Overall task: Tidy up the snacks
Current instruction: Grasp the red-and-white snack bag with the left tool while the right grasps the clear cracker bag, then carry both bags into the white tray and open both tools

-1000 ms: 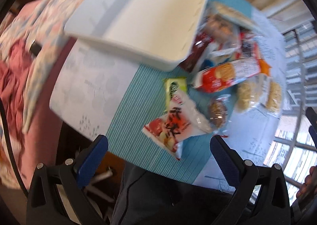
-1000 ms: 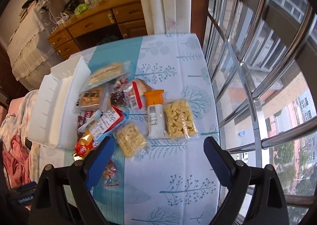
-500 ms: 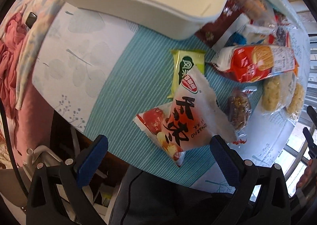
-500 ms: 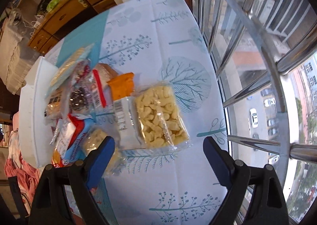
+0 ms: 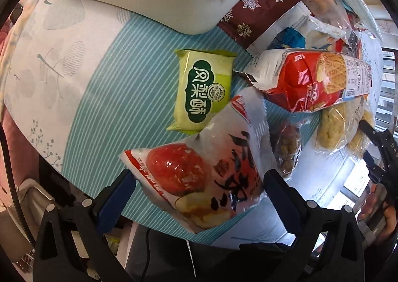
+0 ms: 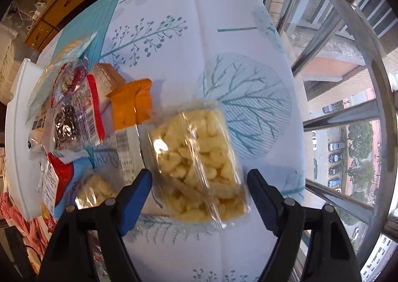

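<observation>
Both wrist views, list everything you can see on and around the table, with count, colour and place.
white bin: one, white, left part of the table
green snack pack: one, yellow-green, beside the bin
hawthorn snack bag: one, white and red, between the left gripper's fingers
red biscuit pack: one, red and white, right of the green pack
maroon wrapper: one, maroon with snowflakes, against the bin
clear puff bag: one, clear with yellow pieces, between the right gripper's fingers
orange packet: one, orange, beyond the puff bag
tablecloth: one, white and teal, tree print
window bars: several, metal, beside the table
left gripper: black and blue, open
right gripper: black and blue, jaws have just been closing, not yet pressing
</observation>
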